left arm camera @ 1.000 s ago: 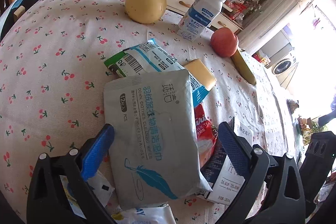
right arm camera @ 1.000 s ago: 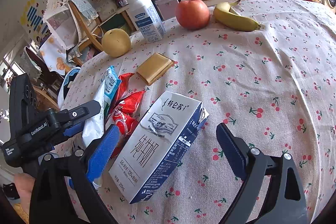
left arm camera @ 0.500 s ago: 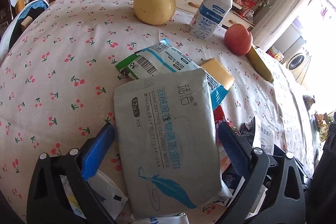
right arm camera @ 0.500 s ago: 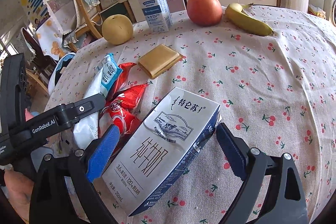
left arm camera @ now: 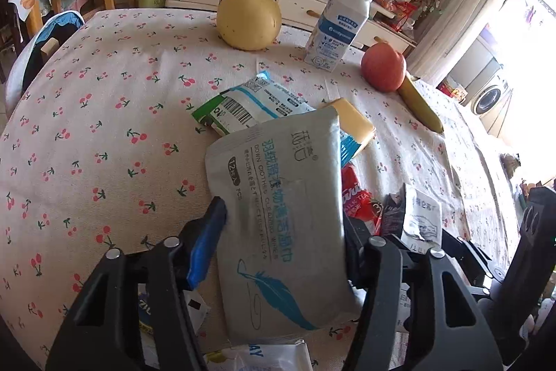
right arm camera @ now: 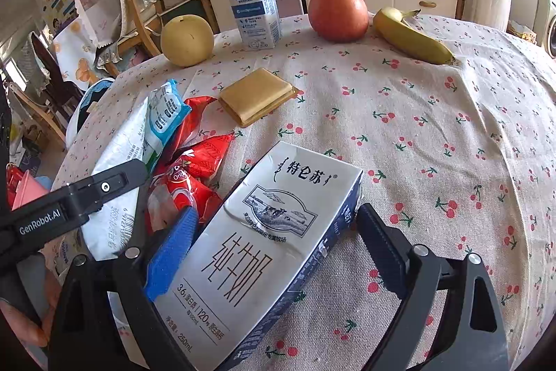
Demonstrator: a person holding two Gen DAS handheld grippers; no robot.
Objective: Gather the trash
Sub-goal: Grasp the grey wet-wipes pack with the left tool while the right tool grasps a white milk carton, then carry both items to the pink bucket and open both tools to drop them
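Note:
A grey wet-wipes pack [left arm camera: 281, 211] lies on a pile of wrappers on the cherry-print tablecloth [left arm camera: 104, 113]. My left gripper [left arm camera: 283, 218] has closed on the pack, both pads against its sides. A white and navy milk carton [right arm camera: 264, 242] lies on its side. My right gripper [right arm camera: 274, 232] has narrowed around it, both pads touching its sides. A blue and white wrapper [left arm camera: 257, 103], red snack wrappers [right arm camera: 194, 169] and the wipes pack [right arm camera: 118, 176] sit left of the carton. The left gripper's arm [right arm camera: 69, 200] shows in the right wrist view.
A yellow pear [left arm camera: 248, 18], a white milk bottle [left arm camera: 338, 23], a red apple [left arm camera: 382, 66] and a banana [left arm camera: 418, 108] stand at the far side. A tan flat packet [right arm camera: 257, 96] lies mid-table. Chairs and cabinets stand beyond the table's edge.
Both grippers have moved forward and closed: the left onto the wipes pack, the right onto the milk carton. Earlier both were wide open around them.

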